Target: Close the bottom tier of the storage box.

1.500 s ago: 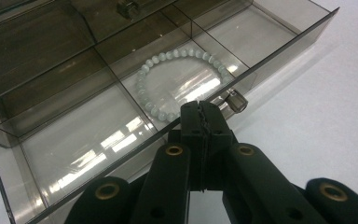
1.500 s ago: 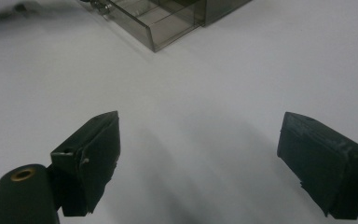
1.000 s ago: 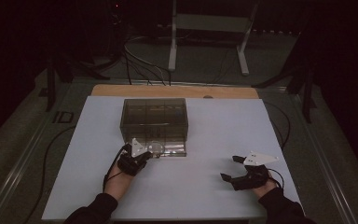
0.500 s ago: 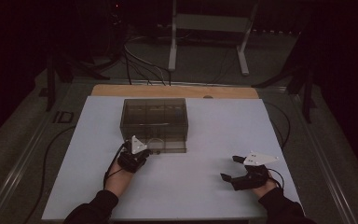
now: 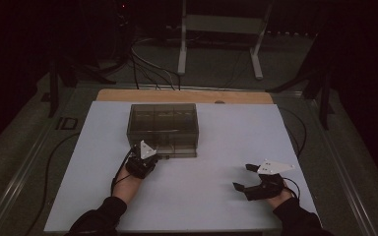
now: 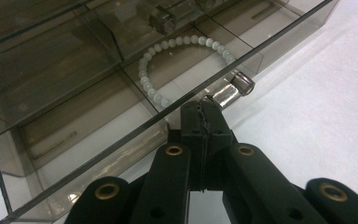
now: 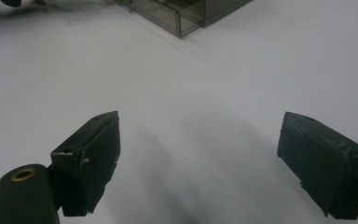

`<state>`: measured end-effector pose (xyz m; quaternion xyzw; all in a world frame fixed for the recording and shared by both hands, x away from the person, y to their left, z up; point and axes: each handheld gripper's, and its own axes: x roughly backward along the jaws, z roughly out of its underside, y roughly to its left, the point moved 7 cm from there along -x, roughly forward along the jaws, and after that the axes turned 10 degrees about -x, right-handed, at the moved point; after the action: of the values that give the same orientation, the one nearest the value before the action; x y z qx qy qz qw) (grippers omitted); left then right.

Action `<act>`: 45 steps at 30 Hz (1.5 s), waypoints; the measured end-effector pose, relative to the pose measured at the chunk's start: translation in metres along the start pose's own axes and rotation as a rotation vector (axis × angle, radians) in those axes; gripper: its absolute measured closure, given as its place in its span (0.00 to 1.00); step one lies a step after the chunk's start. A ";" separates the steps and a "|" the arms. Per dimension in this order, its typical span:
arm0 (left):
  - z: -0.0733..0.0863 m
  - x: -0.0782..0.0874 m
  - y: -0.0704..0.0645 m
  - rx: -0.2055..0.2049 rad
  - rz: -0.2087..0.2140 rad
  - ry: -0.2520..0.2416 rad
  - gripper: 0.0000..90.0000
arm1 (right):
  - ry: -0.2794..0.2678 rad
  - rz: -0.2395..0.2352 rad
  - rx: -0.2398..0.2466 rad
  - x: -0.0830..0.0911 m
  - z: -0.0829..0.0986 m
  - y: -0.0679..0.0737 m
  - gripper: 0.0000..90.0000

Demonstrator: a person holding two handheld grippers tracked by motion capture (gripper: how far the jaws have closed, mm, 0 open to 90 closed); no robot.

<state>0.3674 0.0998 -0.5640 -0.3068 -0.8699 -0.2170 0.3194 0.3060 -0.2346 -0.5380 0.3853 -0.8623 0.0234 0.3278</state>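
White table [image 5: 216,196]: smoked plastic drawer box [image 5: 163,127] sits at 12 o'clock of centre, bottom drawer [image 6: 121,135] out a little. Since a second ago the drawer has been pushed most of the way back in. Left gripper [image 6: 203,108], jaws pressed together, tip against the drawer front beside its knob [image 6: 235,88]. Right gripper [image 5: 242,178] unmoved at 4 o'clock, jaws wide apart over bare table. White bead bracelet [image 6: 177,65] lies in a drawer compartment.
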 end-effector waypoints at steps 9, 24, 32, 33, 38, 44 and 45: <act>-0.001 -0.002 0.002 0.014 0.000 -0.009 1.00 | 0.002 -0.001 0.001 0.000 0.000 0.000 0.15; -0.006 -0.008 0.007 0.000 -0.014 -0.015 1.00 | 0.001 0.001 0.000 0.000 0.000 0.000 0.15; -0.007 -0.010 0.008 -0.006 -0.019 -0.015 1.00 | 0.001 0.001 0.000 0.000 0.000 0.000 0.15; -0.007 -0.011 0.009 -0.007 -0.021 -0.017 1.00 | 0.001 0.001 0.000 0.000 0.000 0.000 0.15; -0.007 -0.012 0.010 -0.006 -0.024 -0.016 1.00 | 0.002 0.001 0.001 0.000 0.000 0.000 0.15; -0.007 -0.012 0.010 -0.008 -0.022 -0.013 1.00 | 0.002 0.000 0.002 0.000 0.000 0.000 0.15; -0.007 -0.012 0.010 -0.008 -0.022 -0.012 1.00 | 0.002 0.000 0.002 0.000 0.000 0.000 0.15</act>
<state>0.3848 0.0984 -0.5658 -0.2996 -0.8744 -0.2219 0.3104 0.3059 -0.2346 -0.5385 0.3855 -0.8620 0.0245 0.3283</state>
